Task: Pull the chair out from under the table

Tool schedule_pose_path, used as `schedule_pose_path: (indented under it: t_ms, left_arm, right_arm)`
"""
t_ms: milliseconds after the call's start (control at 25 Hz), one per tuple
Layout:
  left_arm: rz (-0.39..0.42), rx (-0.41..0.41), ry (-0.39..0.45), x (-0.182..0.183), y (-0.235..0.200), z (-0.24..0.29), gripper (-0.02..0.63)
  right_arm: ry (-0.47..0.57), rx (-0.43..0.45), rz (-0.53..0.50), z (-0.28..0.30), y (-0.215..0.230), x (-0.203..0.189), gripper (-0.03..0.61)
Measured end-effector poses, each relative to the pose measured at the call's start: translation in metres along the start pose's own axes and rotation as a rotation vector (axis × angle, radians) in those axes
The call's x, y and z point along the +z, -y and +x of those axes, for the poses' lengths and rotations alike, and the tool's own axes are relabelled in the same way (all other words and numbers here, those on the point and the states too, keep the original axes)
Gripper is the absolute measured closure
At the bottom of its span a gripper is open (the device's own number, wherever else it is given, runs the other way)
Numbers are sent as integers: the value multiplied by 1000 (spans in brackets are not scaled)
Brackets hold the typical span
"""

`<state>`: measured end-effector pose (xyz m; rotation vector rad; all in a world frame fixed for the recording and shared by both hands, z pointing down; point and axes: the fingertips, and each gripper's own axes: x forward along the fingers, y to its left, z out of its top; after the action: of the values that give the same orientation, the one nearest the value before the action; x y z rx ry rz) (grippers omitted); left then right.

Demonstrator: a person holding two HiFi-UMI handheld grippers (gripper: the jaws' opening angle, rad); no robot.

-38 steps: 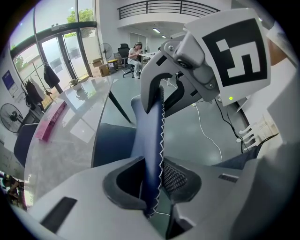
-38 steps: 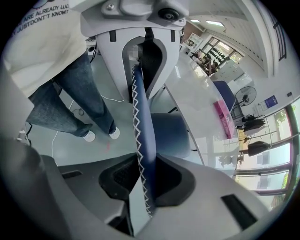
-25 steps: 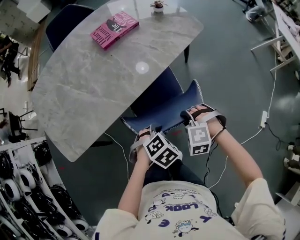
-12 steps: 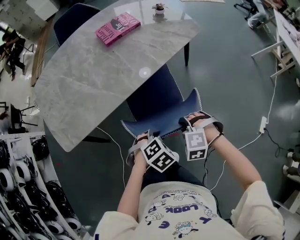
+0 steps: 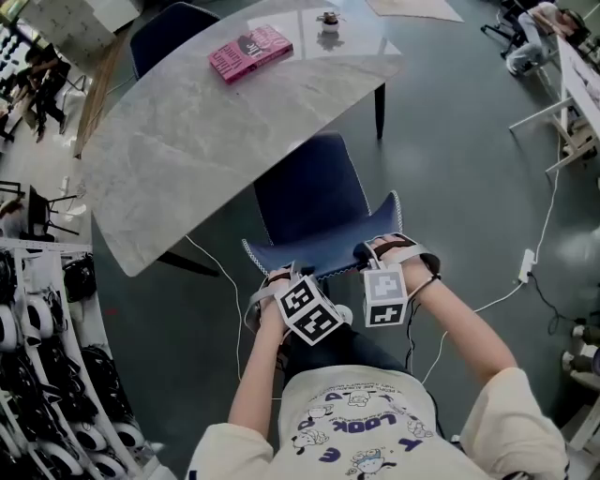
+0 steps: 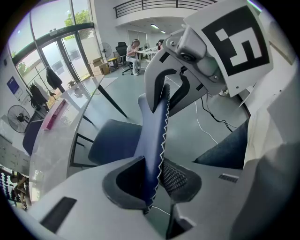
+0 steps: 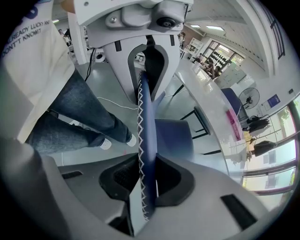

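The blue chair's seat (image 5: pixel 309 199) stands mostly out from under the grey marble table (image 5: pixel 187 141). Its backrest (image 5: pixel 323 248), edged with white zigzag stitching, faces me. My left gripper (image 5: pixel 289 277) is shut on the backrest's top edge (image 6: pixel 157 136) near its left end, the pads pressing both sides. My right gripper (image 5: pixel 371 253) is shut on the same edge (image 7: pixel 146 122) near the right end. Each gripper view shows the other gripper clamped farther along the edge, the right gripper (image 6: pixel 164 91) and the left gripper (image 7: pixel 150 61).
A pink book (image 5: pixel 248 52) and a small pot (image 5: pixel 328 19) lie on the table's far end. A second dark chair (image 5: pixel 169 28) stands behind the table. A rack of headsets (image 5: pixel 37 375) fills the left. White cables (image 5: pixel 506 286) trail on the floor at right.
The chair has slid toward me, with more of its seat showing past the table edge. Both grippers moved back with the backrest, still clamped on it.
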<state>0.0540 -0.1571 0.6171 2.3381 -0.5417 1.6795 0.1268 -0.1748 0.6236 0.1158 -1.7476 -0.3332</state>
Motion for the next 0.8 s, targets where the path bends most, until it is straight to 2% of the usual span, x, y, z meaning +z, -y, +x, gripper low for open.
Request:
schedule_pose_path:
  t_ms: [800]
  left_arm:
    - [-22,11,-44,-41,83,-7,508]
  right_arm:
    - [29,21,-5,-15,-92,15,495]
